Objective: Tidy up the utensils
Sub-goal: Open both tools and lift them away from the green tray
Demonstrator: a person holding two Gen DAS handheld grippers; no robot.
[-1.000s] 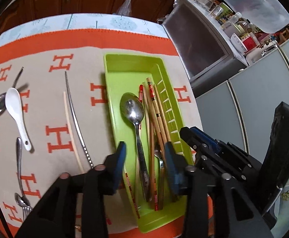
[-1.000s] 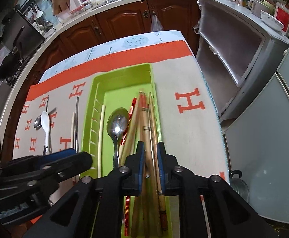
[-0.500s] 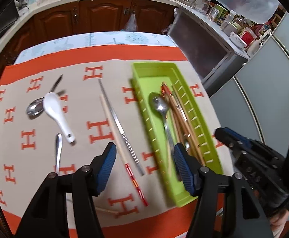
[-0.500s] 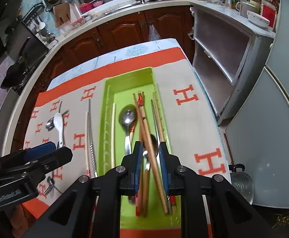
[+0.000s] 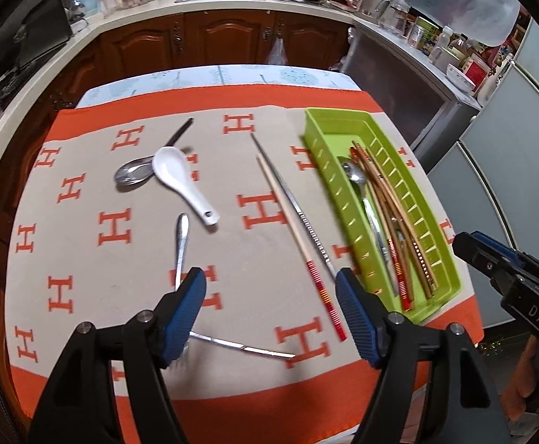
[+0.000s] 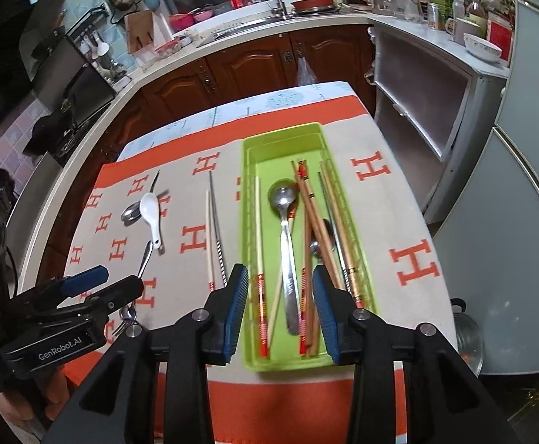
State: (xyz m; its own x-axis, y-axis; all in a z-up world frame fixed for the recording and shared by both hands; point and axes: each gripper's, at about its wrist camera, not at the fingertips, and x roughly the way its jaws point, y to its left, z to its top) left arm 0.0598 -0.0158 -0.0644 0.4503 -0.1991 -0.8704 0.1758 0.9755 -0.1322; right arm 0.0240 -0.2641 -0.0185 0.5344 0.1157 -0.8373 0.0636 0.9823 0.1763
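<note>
Tray point(image 6: 249, 199): I saw it on the bench's right, already holding a spoon point(image 6: 286, 229) and several chopsticks.
Left out: white spoon point(image 5: 180, 181), metal spoons, a fork, two chopsticks point(image 5: 295, 233) lay on the cloth.
Left tongs point(image 5: 271, 314): empty, opening.
Right tongs point(image 6: 280, 310): empty, opening above the tray.
Progress: I judged it roughly half done.

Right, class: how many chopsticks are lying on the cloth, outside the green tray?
2. A pale wooden chopstick with a red-striped end and a metal chopstick lie side by side left of the green tray. The left gripper may hide others.
</note>
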